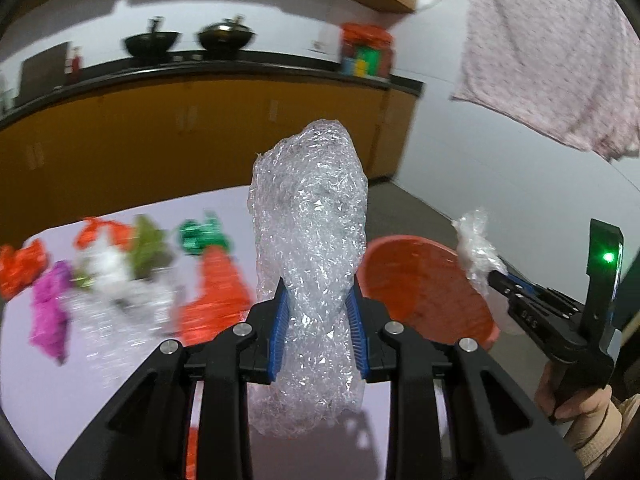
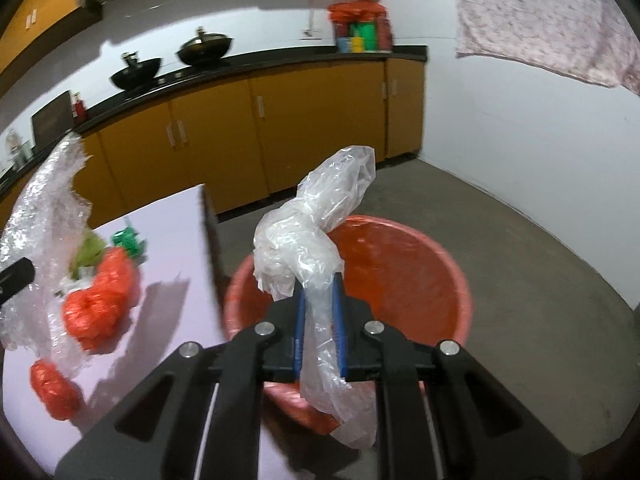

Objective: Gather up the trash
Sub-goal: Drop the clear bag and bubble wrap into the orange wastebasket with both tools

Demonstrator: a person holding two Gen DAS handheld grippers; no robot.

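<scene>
Room: a kitchen with orange-brown cabinets (image 2: 280, 120) under a dark counter carrying two black woks (image 2: 204, 50); a pale patterned cloth (image 2: 540, 16) hangs at the upper right.
Surface: a pale lilac table (image 2: 172, 236) whose right edge ends just beside the red tub (image 2: 440, 280) standing on the grey floor.
Bubble wrap (image 1: 312, 240): a tall crumpled clear wad, clamped low down between the blue pads of the left hand-held gripper (image 1: 318, 320), rising upright above the surface; its bottom end hangs below the pads.
Thin plastic bag (image 2: 316, 240): a twisted, milky clear film pinched by the nearly closed right hand-held gripper (image 2: 320, 320), held over the tub's rim.
Other trash: red (image 1: 216, 292), magenta (image 1: 50, 308), green (image 1: 202, 236) and olive (image 1: 148, 248) crumpled wrappers left on the surface, smeared by motion blur.
Hidden: the wad covers part of the tub's left rim in the left wrist view; the bag's tail covers the tub's near wall.
Open room: bare floor lies right of and behind the tub.
Person: a hand (image 1: 576, 400) grips the right tool's handle.
</scene>
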